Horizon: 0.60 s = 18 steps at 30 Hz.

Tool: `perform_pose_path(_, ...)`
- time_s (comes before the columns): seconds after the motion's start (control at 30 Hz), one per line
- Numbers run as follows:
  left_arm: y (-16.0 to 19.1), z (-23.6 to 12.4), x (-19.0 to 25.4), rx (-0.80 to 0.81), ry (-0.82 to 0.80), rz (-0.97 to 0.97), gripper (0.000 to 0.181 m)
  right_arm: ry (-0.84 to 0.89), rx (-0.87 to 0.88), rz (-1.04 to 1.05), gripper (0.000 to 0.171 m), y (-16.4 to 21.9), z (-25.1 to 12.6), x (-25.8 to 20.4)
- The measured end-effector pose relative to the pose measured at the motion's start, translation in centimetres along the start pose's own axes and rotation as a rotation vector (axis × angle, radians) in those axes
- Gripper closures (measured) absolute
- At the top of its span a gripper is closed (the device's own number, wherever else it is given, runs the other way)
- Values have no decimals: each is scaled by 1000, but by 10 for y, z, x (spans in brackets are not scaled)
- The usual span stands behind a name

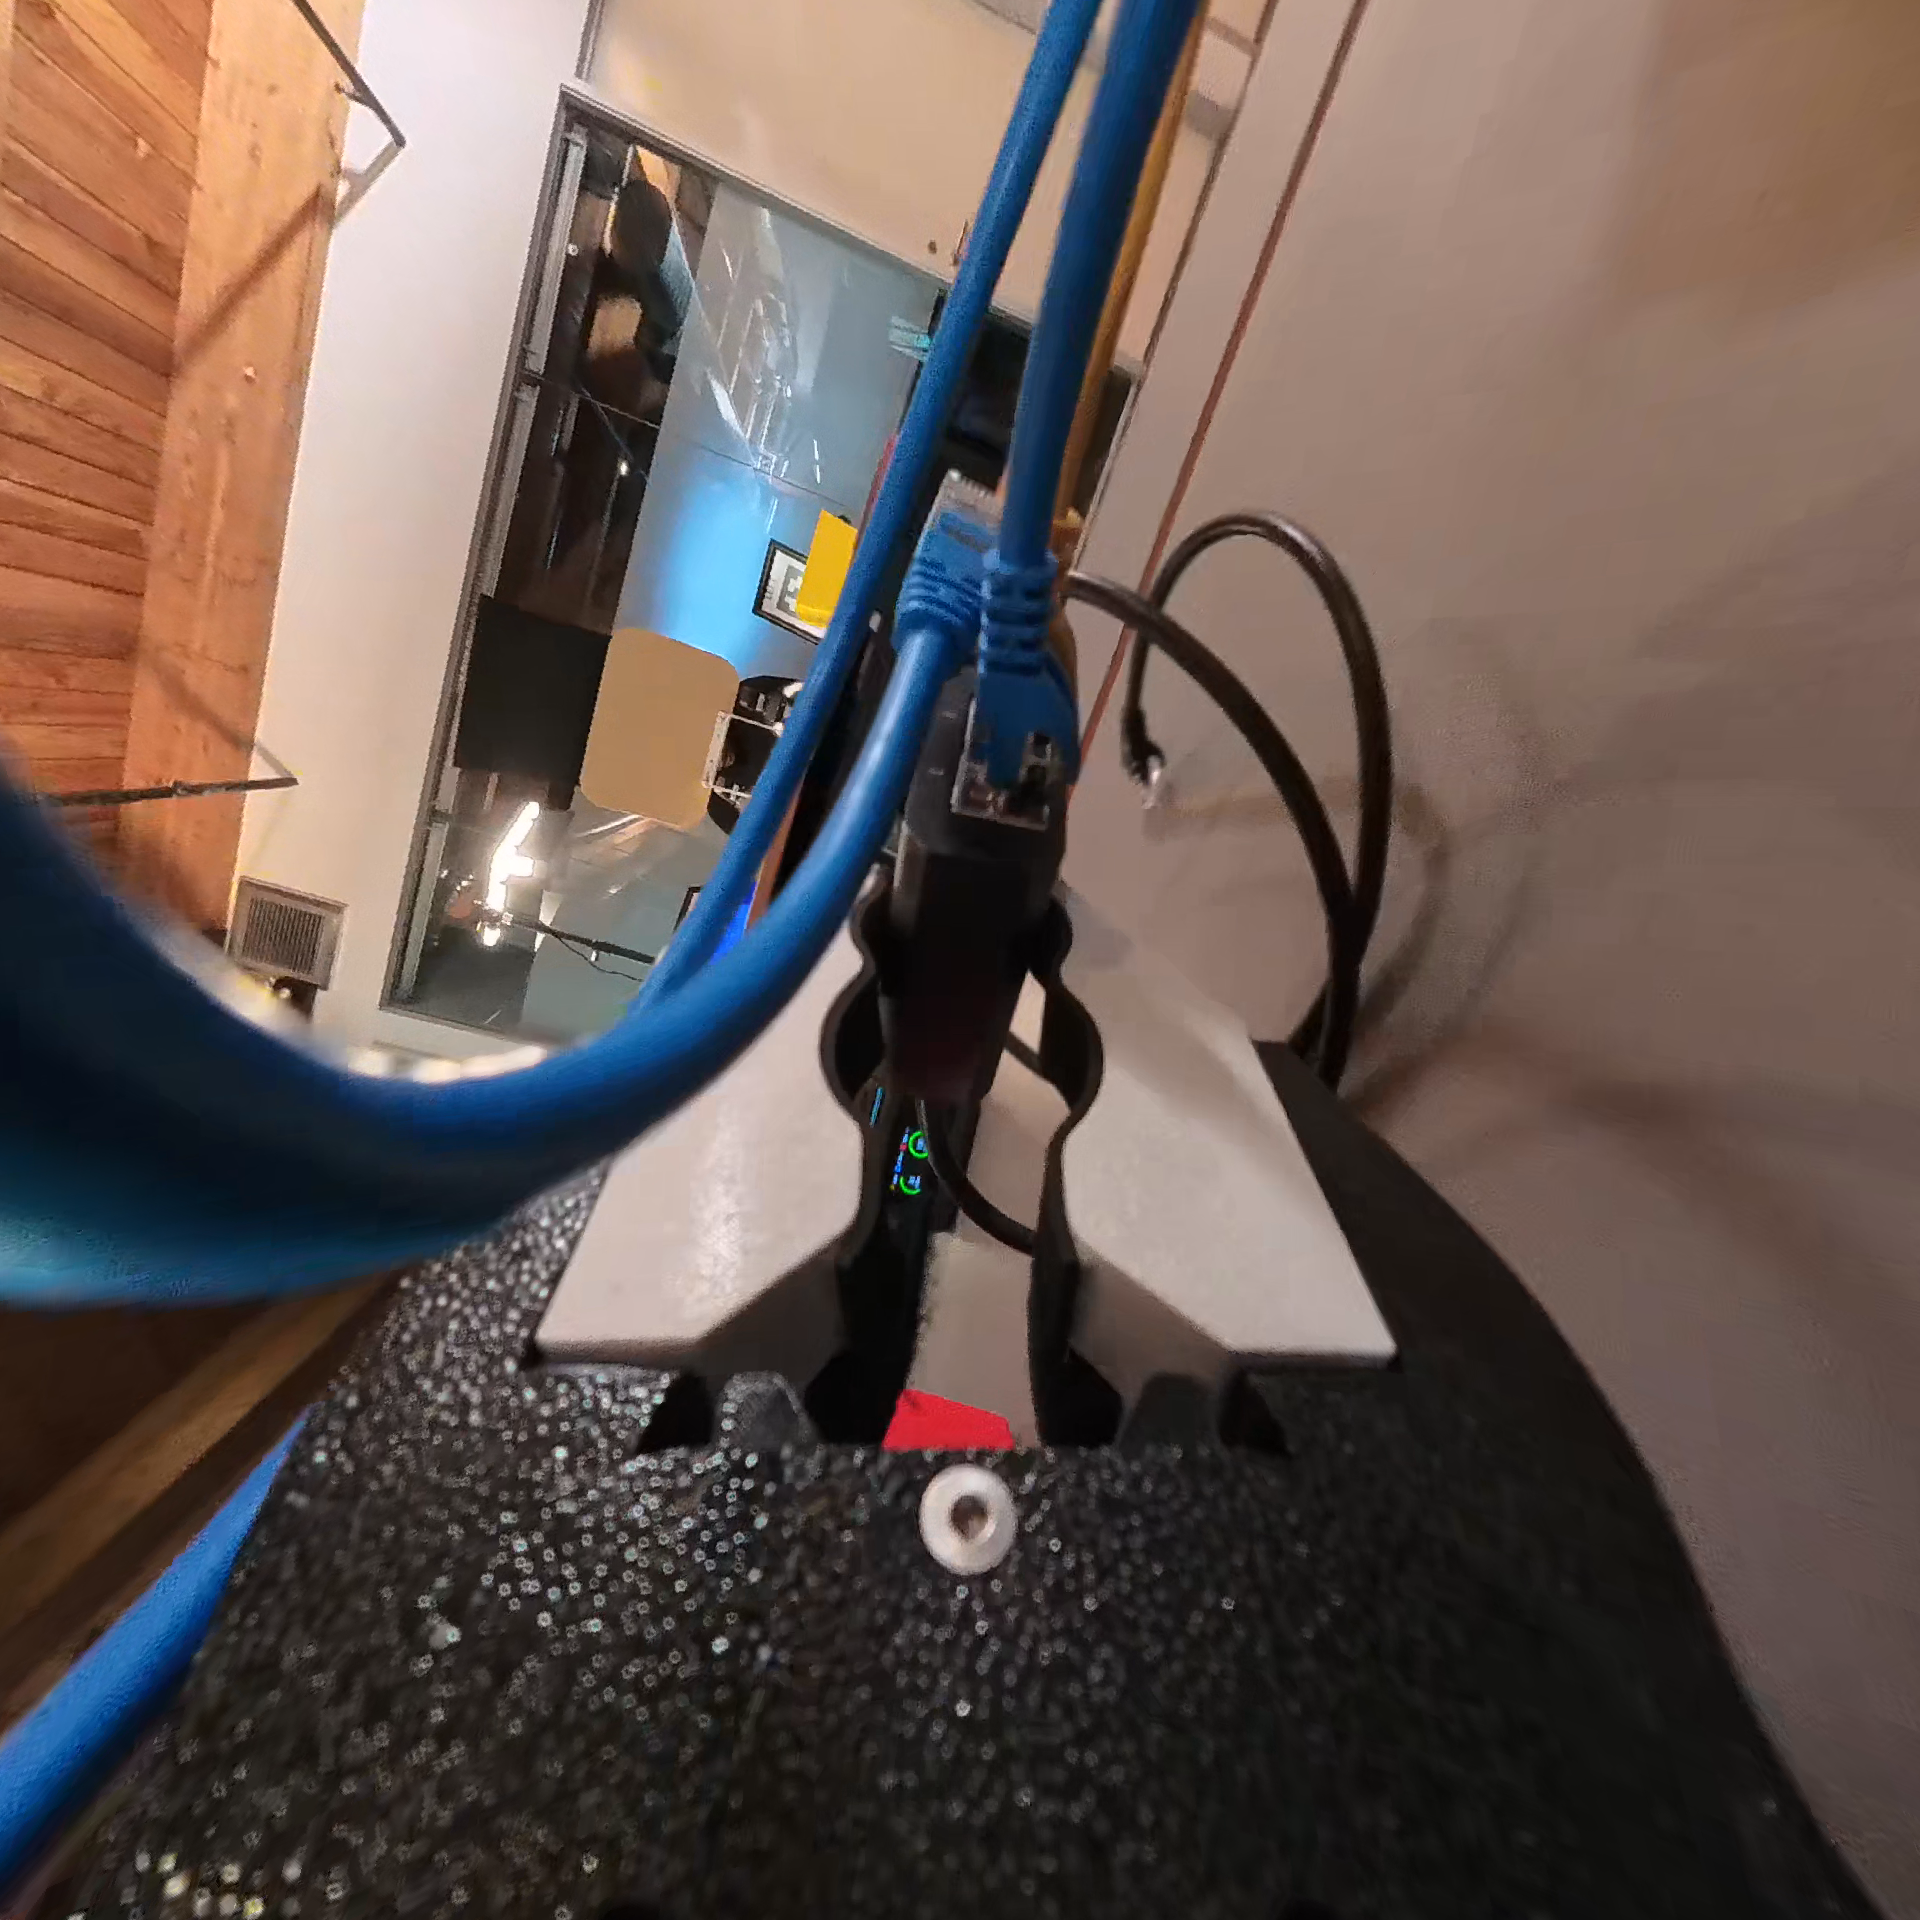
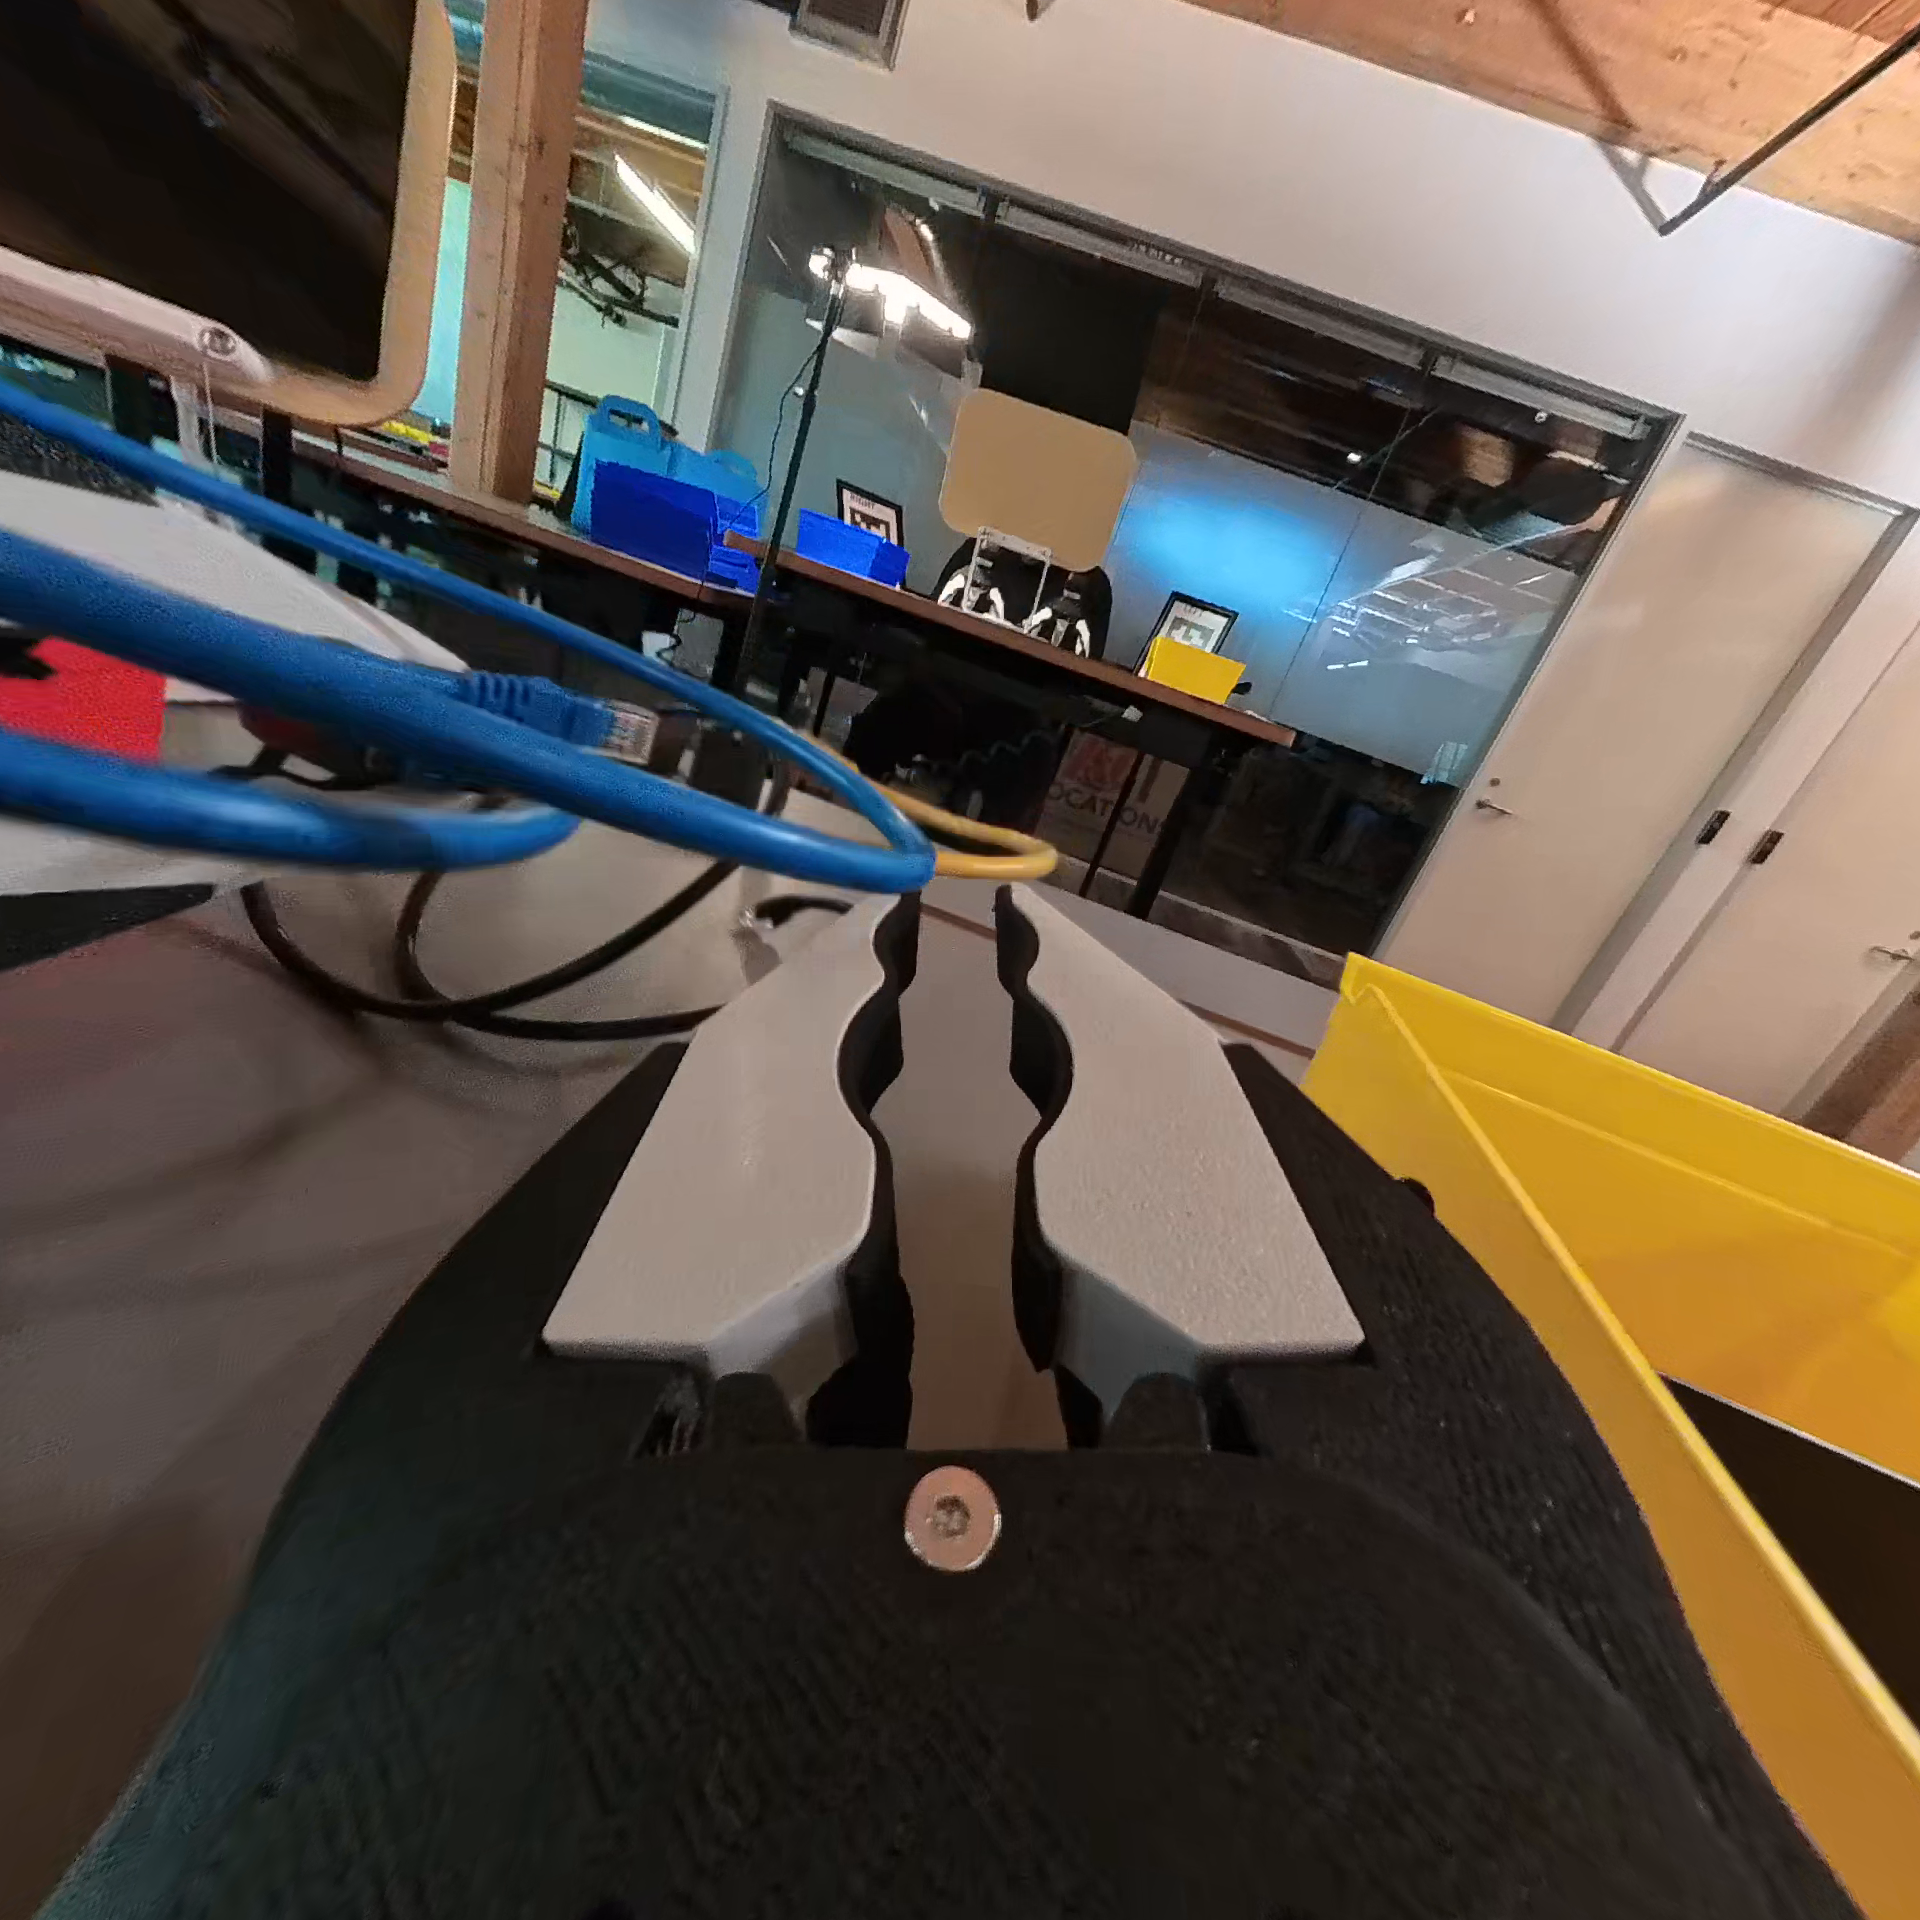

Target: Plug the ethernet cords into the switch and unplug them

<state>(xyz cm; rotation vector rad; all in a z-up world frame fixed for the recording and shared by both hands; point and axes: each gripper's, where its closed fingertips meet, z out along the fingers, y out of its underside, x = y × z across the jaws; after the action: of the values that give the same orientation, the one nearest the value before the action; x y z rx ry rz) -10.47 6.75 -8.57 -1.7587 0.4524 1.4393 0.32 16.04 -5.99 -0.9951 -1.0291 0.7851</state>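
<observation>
Left wrist view. Left hand-held gripper: jaws pinched on the black switch, lifting it end-on off the table. One blue ethernet cord is seated in a port on the switch's far end; a second blue plug hangs loose just beside it. A black cable loops on the table towards the far edge, its free plug lying bare. Advice for the step: hold the switch steady and square so the other hand-held gripper can press the clip tab and draw the seated plug straight out. Hidden: the remaining ports and the clip tab. A thick blue blur fills the near left corner.

Right wrist view. Right hand-held gripper: fingers spread slightly, nothing between them, low over the table. Blue cords sweep in from the left, the loose plug well short of the tips. A yellow cord curls ahead. A yellow bin stands at the right, cut off by the frame. The switch cannot be made out here.
</observation>
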Motion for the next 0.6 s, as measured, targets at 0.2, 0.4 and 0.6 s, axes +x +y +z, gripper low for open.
perform_pose_path(0.2,17,5,20,-7,86,88,158,30,-15,-38,156,1,0,3)
perform_pose_path(0.4,20,1,25,-27,154,114,157,73,17,-49,156,-6,-3,13)
perform_pose_path(0.6,13,0,38,11,157,233,157,-85,140,-103,154,-29,-8,-18)
